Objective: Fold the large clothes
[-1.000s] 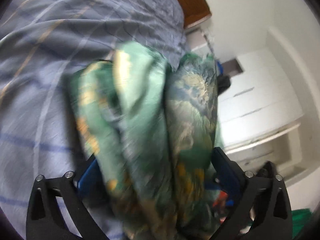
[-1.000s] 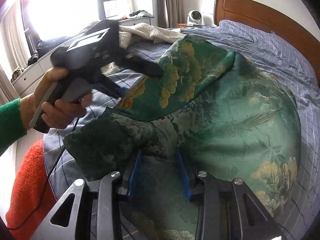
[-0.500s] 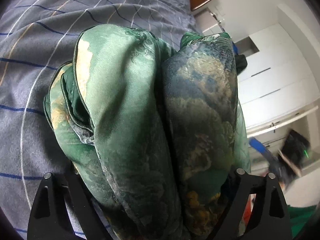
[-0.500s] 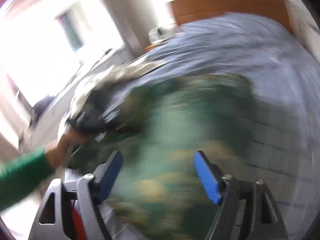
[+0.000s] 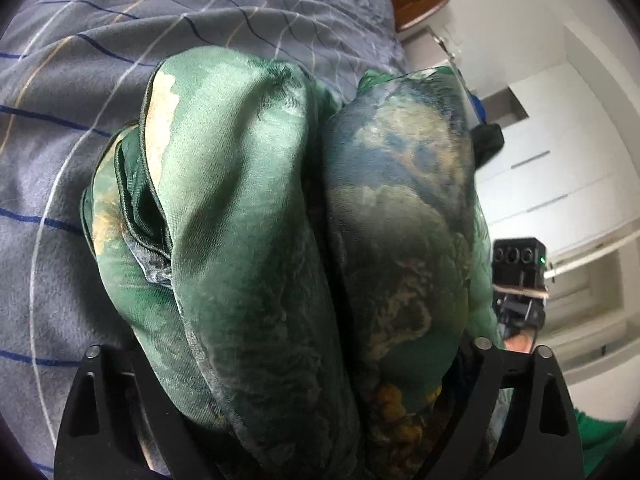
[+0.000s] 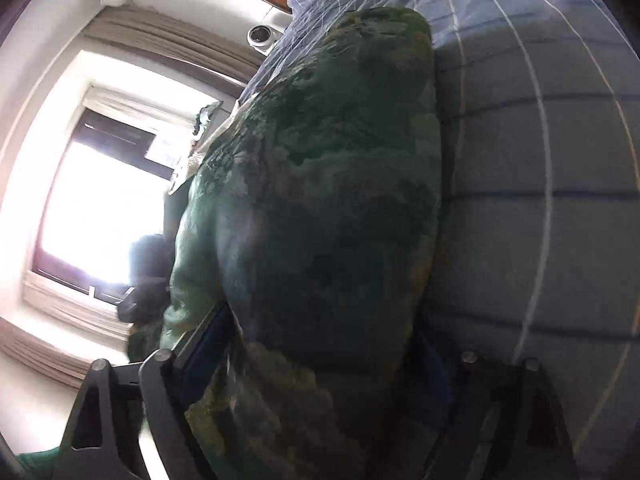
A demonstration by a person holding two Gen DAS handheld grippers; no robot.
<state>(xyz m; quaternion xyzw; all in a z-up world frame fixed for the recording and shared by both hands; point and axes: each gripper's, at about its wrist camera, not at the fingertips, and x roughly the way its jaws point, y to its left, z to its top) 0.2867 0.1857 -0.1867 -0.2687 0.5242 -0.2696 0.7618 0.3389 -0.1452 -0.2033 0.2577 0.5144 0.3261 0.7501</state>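
Bunching thickly between the fingers of the left gripper (image 5: 316, 412), the green garment (image 5: 280, 220) fills most of the left wrist view in two fat rolls, one pale satin green, the other darker with gold and blue patterning. The jaws stand wide, spread by the mass of cloth wedged between them, so the grip looks firm. Behind the cloth lies the grey checked bedspread (image 5: 100, 60), and the garment hangs over it. At the right edge of that view the right gripper (image 5: 520, 280) shows beside the cloth.

In the right wrist view the garment (image 6: 328, 220) is dark and shadowed, running up from the right gripper (image 6: 320, 360). Its jaws are also held well apart with cloth packed between them. The bedspread (image 6: 540, 160) lies to the right, a bright window (image 6: 100, 200) to the left.
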